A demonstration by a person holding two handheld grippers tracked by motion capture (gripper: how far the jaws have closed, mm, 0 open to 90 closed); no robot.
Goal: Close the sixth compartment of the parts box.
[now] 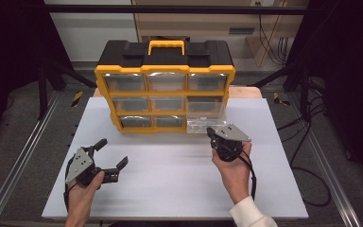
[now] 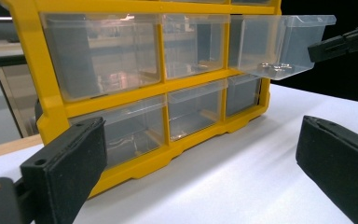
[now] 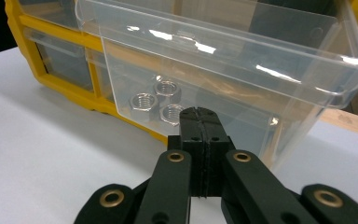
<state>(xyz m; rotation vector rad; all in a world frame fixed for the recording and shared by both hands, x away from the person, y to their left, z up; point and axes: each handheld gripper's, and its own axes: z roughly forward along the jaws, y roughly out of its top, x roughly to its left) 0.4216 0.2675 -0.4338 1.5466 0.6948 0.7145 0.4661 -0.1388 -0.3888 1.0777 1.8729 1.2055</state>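
Fingers, high view: we see the left gripper spread wide over the bare table, grasping nothing; the right gripper has its jaws pressed together, tips at the front of the pulled-out drawer.
Drawer place, high view: it juts from the right column of the organizer, middle row, and hangs forward over the table.
Nearer hand, high view: our right hand is right at the drawer; the left one is well apart, low on the left.

Left gripper view, fingers: our two pads stand far apart with only table between them.
Left gripper view, drawer: the drawer sticks out of the organizer's far end; the other gripper meets its front edge.

Right gripper view, fingers: our fingertips are clenched on each other, nothing between them, close against the drawer's clear front wall.
Direction: the drawer lies straight ahead of the tips, its long axis running away from us into the organizer.
Look: clear plastic, glossy, flared lip at the top; three steel nuts lie clustered on its floor, just behind the wall.
Coming move: we judge a straight push or pull along that axis, by the right hand.
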